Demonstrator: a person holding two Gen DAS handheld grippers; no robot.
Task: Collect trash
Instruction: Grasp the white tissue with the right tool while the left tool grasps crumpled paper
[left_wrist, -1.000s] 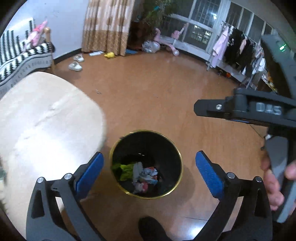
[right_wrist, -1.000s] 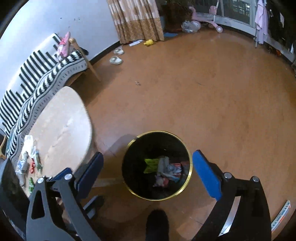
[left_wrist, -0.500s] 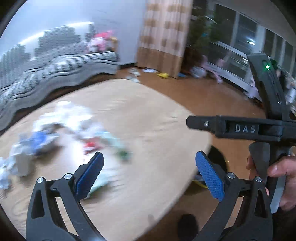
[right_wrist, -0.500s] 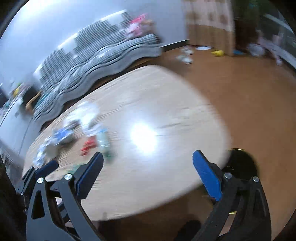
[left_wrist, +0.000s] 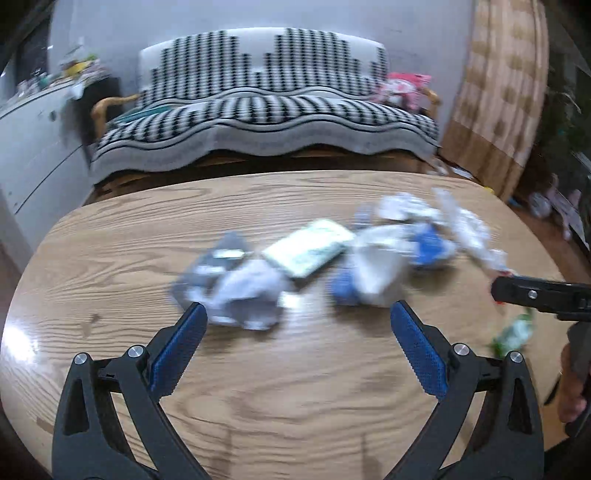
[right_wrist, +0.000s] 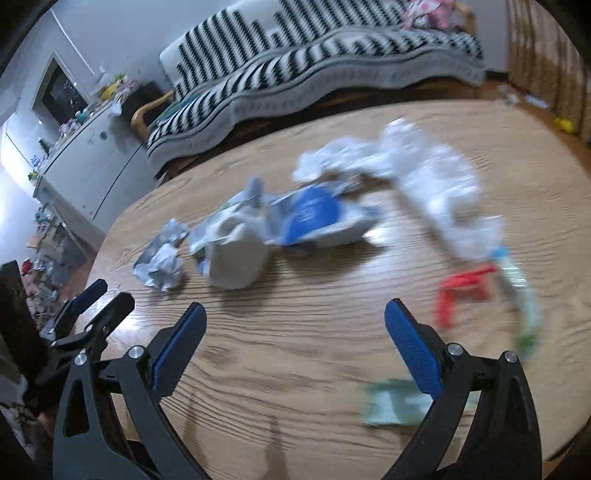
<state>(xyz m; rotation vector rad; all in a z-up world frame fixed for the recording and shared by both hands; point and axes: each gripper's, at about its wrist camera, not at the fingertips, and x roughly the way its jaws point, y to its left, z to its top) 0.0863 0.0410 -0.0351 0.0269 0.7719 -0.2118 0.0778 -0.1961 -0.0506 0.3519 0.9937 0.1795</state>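
Your trash (left_wrist: 332, 258) lies in a motion-blurred heap mid-frame on the wooden table (left_wrist: 110, 240) — crumpled white paper, blue wrappers, a green packet; details unreadable. Bare wood spreads below it to the rounded edge. Your left gripper (left_wrist: 293, 347) and right gripper (right_wrist: 293, 347) both gape, empty.

Oval wood-grain table (left_wrist: 110, 240). On it, all blurred: crumpled white/grey paper (left_wrist: 243, 295), flat pale-green packet (left_wrist: 308, 247), white cup-like lump w/ blue (left_wrist: 373, 273), blue-white wrapper (right_wrist: 317, 218), clear plastic bag (right_wrist: 436, 188), red scrap (right_wrist: 461, 288), green wrapper (right_wrist: 395, 402) nr front edge.
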